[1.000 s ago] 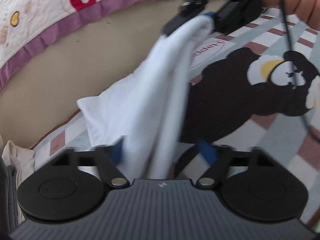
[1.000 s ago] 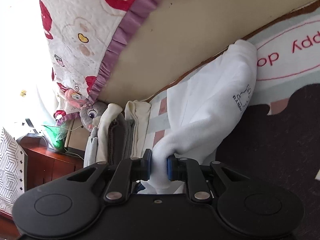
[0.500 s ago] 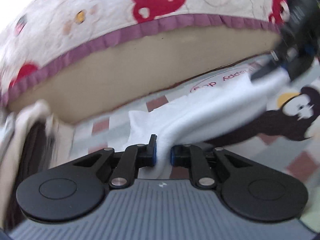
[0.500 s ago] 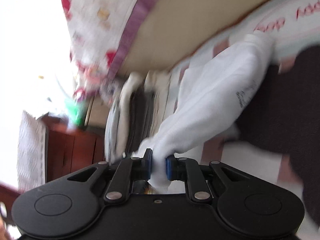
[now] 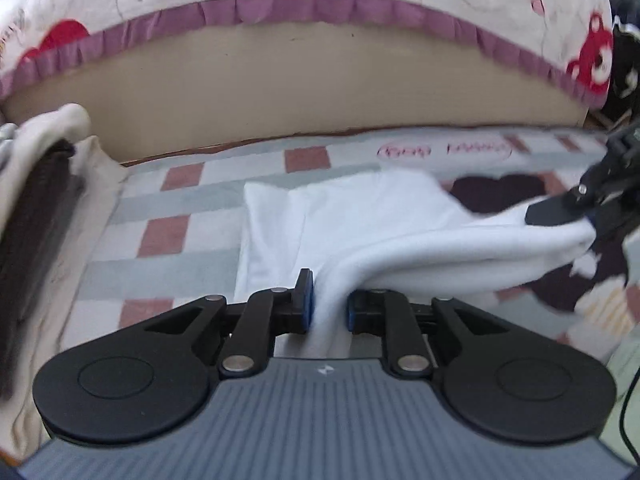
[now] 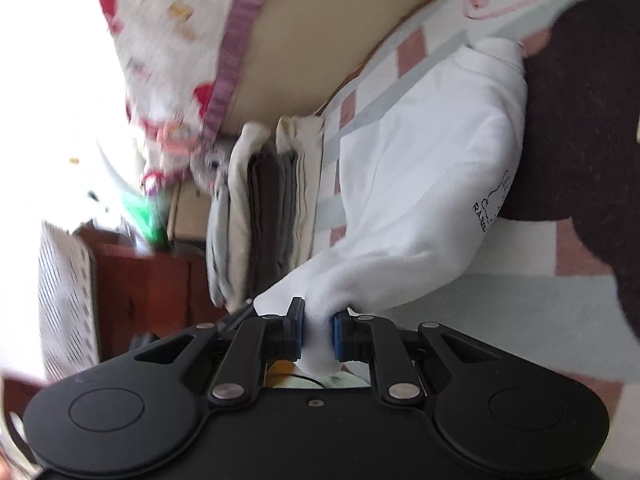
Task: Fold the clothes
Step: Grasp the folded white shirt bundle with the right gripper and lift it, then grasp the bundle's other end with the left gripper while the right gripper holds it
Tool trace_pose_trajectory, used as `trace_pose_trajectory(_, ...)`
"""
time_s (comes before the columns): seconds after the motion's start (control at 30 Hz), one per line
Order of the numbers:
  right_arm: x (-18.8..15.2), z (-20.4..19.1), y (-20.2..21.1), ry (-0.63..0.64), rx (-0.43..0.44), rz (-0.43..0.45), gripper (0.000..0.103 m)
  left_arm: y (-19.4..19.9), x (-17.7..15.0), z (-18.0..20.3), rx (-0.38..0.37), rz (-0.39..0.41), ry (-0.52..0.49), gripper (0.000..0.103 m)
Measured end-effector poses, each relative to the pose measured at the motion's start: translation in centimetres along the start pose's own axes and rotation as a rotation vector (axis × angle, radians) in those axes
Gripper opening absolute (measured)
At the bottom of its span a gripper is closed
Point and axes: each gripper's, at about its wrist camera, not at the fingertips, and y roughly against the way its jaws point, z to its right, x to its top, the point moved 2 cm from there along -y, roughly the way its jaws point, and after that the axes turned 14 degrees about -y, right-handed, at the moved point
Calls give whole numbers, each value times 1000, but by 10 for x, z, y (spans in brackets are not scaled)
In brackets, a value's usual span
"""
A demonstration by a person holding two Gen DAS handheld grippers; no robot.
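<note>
Garment: you have a white garment (image 5: 360,216) stretched between your two grippers, part of it lying on the checked blanket (image 5: 180,236) and the rest lifted off it.
Left gripper: your left gripper (image 5: 327,306) has a bunched edge of the white cloth between its jaws; the jaws are opening at this moment, though the blue pads look to be touching the fabric on both sides.
Right gripper: your right gripper (image 6: 316,334) is clamped on another bunched edge of the same garment, seen from the left wrist view at the far right with the cloth trailing from it.
Where it lies: the garment sits on the blanket below the edge of the quilt with a purple frill (image 5: 280,12), with its small printed logo (image 6: 490,200) facing up near one side.
Done so far: a stack of folded clothes (image 6: 264,216) stands at the blanket's edge, so I judge earlier pieces are finished.
This piece: it looks partly doubled over but still loose and uneven, not a neat rectangle yet.
Left to do: you likely still need to lay it flat, finish the fold, and add it to the stack.
</note>
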Motion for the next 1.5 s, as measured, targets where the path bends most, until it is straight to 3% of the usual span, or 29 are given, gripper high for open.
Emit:
trace_pose_trajectory(0.1,20,1,-1,-166,64,44,17,-18,19,-23,-15,9,-24,31)
trace_pose_trajectory(0.23,54,-18,1,-151,41,130,17,-50,49,-37,-68,74,-24,31)
trace_pose_trajectory(0.33,78,-26,0,-158,27,187,16,-70,65,-41,-46,98,-39,37)
trace_pose_trajectory(0.37,86,-26,-2,-169,19,204,16,-73,65,-42,-41,104,-22,42)
trace_pose_trajectory(0.53,102,-18,-18,-215,-28,212,16,-58,38,-64,-120,159,112,46)
trace_pose_trajectory(0.6,99,-14,-21,-220,-37,222,15,-44,26,-74,-107,183,142,53)
trace_pose_trajectory(0.73,98,0,-17,-259,-46,256,15,-25,19,-79,-113,211,107,55)
trace_pose_trajectory(0.8,99,4,-15,-268,-34,250,15,-28,20,-72,-142,202,56,67)
trace_pose_trajectory(0.87,97,8,-12,-271,-22,234,15,-36,21,-67,-142,175,45,69)
trace_pose_trajectory(0.97,86,10,-9,-259,-15,198,15,-58,16,-68,-129,71,100,69)
trace_pose_trajectory(1.07,66,12,-4,-237,-14,148,16,-53,-16,-79,-86,-156,319,73)
trace_pose_trajectory(1.13,46,12,-1,-194,-46,109,16,-37,-60,-85,-252,-118,568,73)
trace_pose_trajectory(1.2,25,13,1,-135,-98,73,16,-48,-87,-91,-407,-187,767,71)
trace_pose_trajectory(1.23,16,15,1,-105,-130,55,16,-53,-96,-96,-440,-206,854,71)
trace_pose_trajectory(1.33,-9,17,1,-24,-199,21,16,-54,-108,-108,-480,-177,997,71)
trace_pose_trajectory(1.5,-22,22,2,-15,-182,18,17,-55,-122,-109,-556,-152,1134,73)
